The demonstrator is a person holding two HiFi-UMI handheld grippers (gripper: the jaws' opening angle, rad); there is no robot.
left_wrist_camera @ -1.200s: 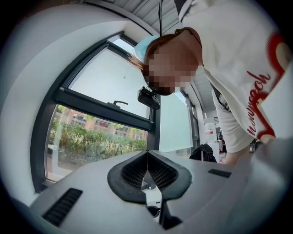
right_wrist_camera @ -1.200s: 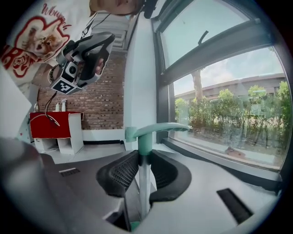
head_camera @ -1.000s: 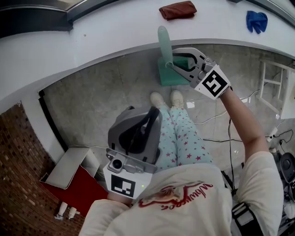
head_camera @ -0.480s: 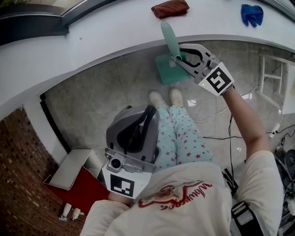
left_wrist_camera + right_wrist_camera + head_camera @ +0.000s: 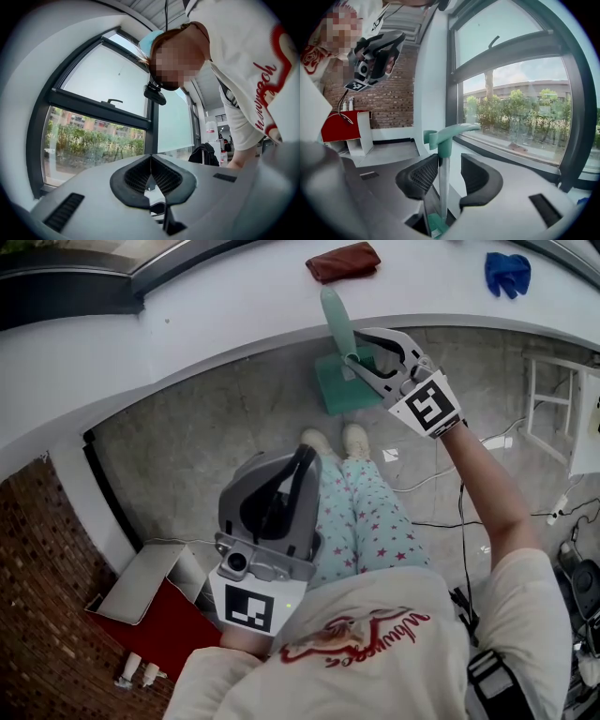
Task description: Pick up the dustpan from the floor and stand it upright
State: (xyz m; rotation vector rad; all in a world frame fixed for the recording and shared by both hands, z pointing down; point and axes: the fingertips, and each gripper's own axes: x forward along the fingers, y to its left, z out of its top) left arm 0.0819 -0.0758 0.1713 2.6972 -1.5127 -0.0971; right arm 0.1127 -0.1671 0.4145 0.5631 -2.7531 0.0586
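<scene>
The green dustpan (image 5: 339, 390) stands upright on the floor against the white wall, its long handle (image 5: 336, 320) pointing up toward the sill. My right gripper (image 5: 361, 354) is around that handle. In the right gripper view the handle (image 5: 444, 173) stands between the two black pads, close to the left pad with a clear gap to the right one. Its jaws have just been opening and stand open. My left gripper (image 5: 302, 465) hangs over the person's legs, shut, with nothing in it; in the left gripper view (image 5: 151, 169) its tips meet.
A brown cloth (image 5: 343, 261) and a blue cloth (image 5: 507, 273) lie on the white sill. The person's feet (image 5: 337, 439) stand just before the dustpan. A red and white box (image 5: 155, 601) sits at lower left by the brick wall. A white rack (image 5: 553, 418) and cables (image 5: 441, 474) are at right.
The right gripper's jaws have spread apart around the dustpan handle. The handle and gripper shifted slightly left. The left gripper has hardly moved.
</scene>
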